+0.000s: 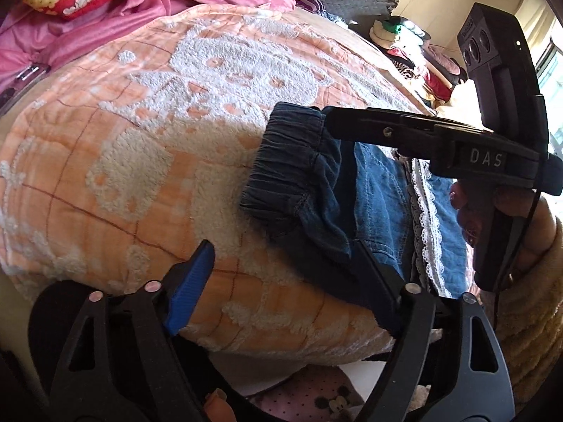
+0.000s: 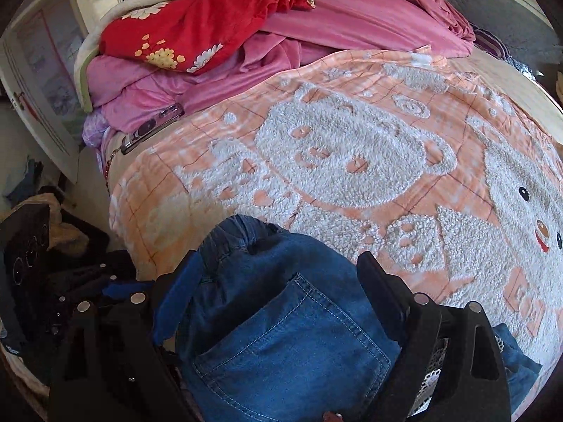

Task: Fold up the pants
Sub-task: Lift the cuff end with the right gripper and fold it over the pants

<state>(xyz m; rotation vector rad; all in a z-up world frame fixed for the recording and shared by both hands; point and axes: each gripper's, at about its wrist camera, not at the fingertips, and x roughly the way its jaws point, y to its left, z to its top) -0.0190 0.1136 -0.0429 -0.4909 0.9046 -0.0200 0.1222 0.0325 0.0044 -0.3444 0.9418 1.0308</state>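
Here one pair of pants (image 1: 316, 176) lies on the bed (image 1: 140, 140). The left gripper (image 1: 281, 277) stands spread wide, one finger seemingly under denim; the right gripper (image 2: 278, 281) is spread over the pants.

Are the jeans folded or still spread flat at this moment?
Folded, at least partly: the jeans form a compact bundle on the blanket, waistband doubled over lighter denim. Final fold count: cannot tell.

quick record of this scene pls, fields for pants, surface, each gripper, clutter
pants: blue denim pants, partly folded, elastic waistband on top, near bed edge
surface: orange bear-print blanket
left gripper: jaws open, one finger over the pants
right gripper: jaws open, straddling the pants
clutter: pink bedding, red floral fabric, phone
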